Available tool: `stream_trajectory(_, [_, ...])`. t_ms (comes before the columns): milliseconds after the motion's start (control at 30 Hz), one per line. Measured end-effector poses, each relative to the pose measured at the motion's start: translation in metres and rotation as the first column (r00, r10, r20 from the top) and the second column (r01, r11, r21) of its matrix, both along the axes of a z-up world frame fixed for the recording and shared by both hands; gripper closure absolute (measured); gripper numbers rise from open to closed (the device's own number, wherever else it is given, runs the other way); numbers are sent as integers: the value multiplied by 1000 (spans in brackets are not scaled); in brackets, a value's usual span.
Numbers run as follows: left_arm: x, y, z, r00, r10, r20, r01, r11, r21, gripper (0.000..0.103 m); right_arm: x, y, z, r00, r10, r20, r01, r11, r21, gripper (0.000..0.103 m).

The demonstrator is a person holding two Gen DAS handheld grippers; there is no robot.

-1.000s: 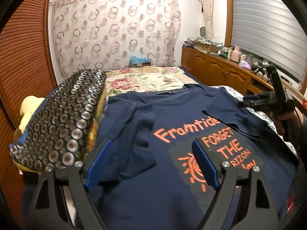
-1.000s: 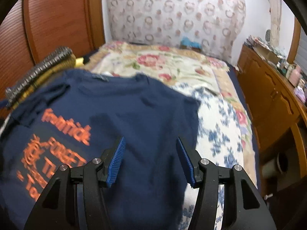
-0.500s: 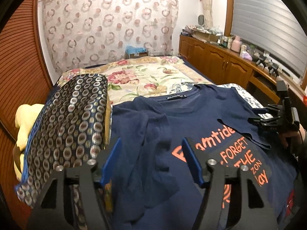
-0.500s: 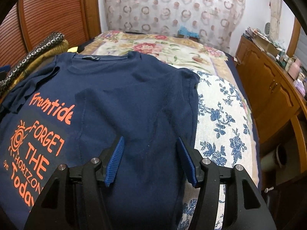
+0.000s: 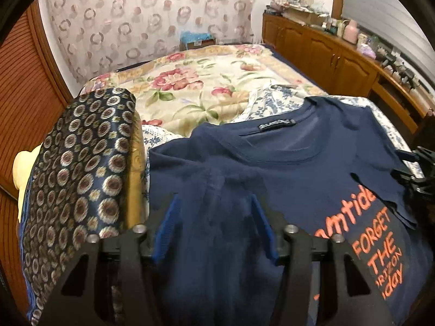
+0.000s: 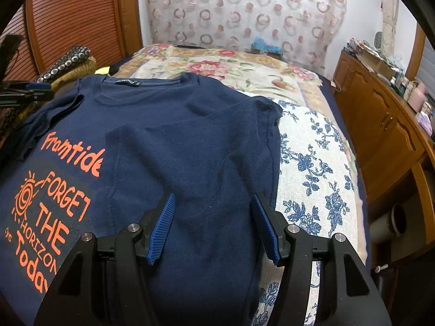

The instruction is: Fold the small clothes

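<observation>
On the bed (image 6: pixel 312 146), the soft, light navy T-shirt (image 6: pixel 174 125) lies limp, best pinched at a folded edge; the left gripper (image 5: pixel 214 226), just closing, and the right gripper (image 6: pixel 214 225) hover open.

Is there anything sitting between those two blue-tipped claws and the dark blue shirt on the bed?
Nothing visible. The navy cotton T-shirt with orange lettering lies directly under both the left gripper and the right gripper, with only its own folded-in sleeves beneath their open jaws.
</observation>
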State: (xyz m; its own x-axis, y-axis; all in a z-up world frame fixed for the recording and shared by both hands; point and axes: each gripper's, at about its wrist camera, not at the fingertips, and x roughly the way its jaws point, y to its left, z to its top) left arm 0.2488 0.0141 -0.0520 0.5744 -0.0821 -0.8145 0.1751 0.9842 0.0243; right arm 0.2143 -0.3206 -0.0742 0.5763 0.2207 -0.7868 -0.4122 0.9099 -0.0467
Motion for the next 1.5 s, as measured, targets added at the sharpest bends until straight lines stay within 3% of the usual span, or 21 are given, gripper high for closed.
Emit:
stream_trajectory(33, [4,-1,-1,1000,10,-5,-10,1000,2,65,0,0,0,1000,0,0,0,1000,0,43])
stream_trajectory(100, [13,-4,-3,1000,22,-13,-23,1000,-4,65,0,0,0,1000,0,-1,0,1000,1,43])
stream_trajectory(333, [30,-10,-18,995,52,-80,-46,996,78,65,0,0,0,1000,0,0,0,1000,0,43])
stream_trajectory(467, [27,-9,-24,996,51,-80,-43,995,95,67,0,0,0,1000,0,1,0,1000,0,43])
stream_trajectory(500, [27,-9,-25,996,45,-82,-38,995,95,73,0,-1,0,1000,0,1,0,1000,-1,43])
stream_trajectory(533, [27,-8,-25,996,44,-81,-36,995,94,90,0,0,0,1000,0,1,0,1000,0,43])
stream_trajectory(567, [27,-7,-23,996,47,-76,-39,994,97,95,0,0,0,1000,0,0,0,1000,0,43])
stream_trajectory(800, [6,20,33,992,82,94,-88,995,51,101,0,-1,0,1000,1,0,-1,1000,0,43])
stream_trajectory(1033, [-21,60,75,975,117,186,-111,993,-44,101,-1,0,0,1000,1,1,-1,1000,0,43])
stream_trajectory(1500, [-83,45,85,957,32,288,11,989,-147,101,2,-4,1,1000,-6,-5,6,999,31,43])
